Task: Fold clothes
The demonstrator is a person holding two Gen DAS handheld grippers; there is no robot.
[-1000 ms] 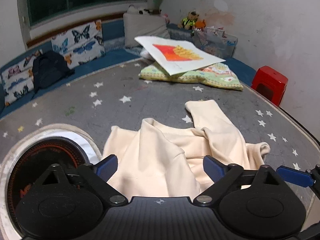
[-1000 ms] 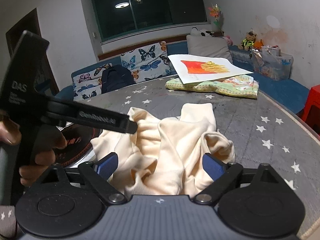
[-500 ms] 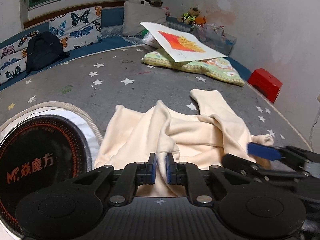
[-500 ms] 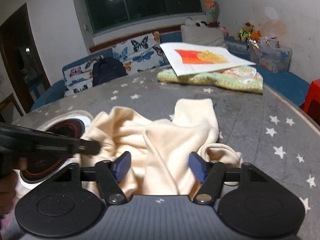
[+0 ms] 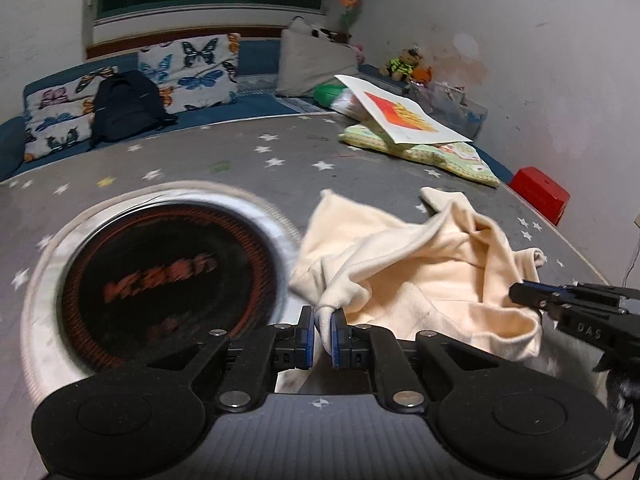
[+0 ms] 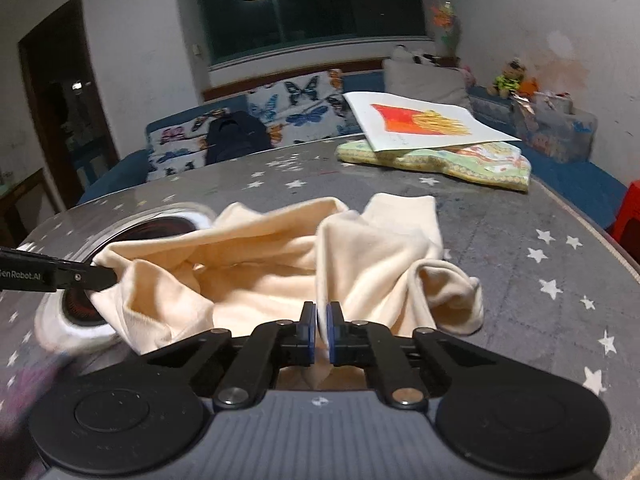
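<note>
A cream garment (image 5: 432,276) lies crumpled on the grey star-printed table (image 5: 240,168). My left gripper (image 5: 323,328) is shut on a bunched edge of it, beside the black disc. In the left wrist view my right gripper (image 5: 524,292) reaches into the cloth's right side. In the right wrist view my right gripper (image 6: 322,330) has its jaws closing, and its pads pinch a fold of the garment (image 6: 360,256). The left gripper (image 6: 108,278) shows there at the left, holding the cloth's far corner, and the fabric stretches between the two.
A black round disc with red characters (image 5: 168,280) sits in a white ring at the table's left. A patterned cushion under a paper drawing (image 5: 408,120) lies at the back right. A red stool (image 5: 540,194) stands off the table, and a backpack (image 5: 124,108) rests on the bench.
Both grippers went from wide open to shut on the cream garment. The left gripper then moved left toward the black disc, pulling the cloth out sideways.
</note>
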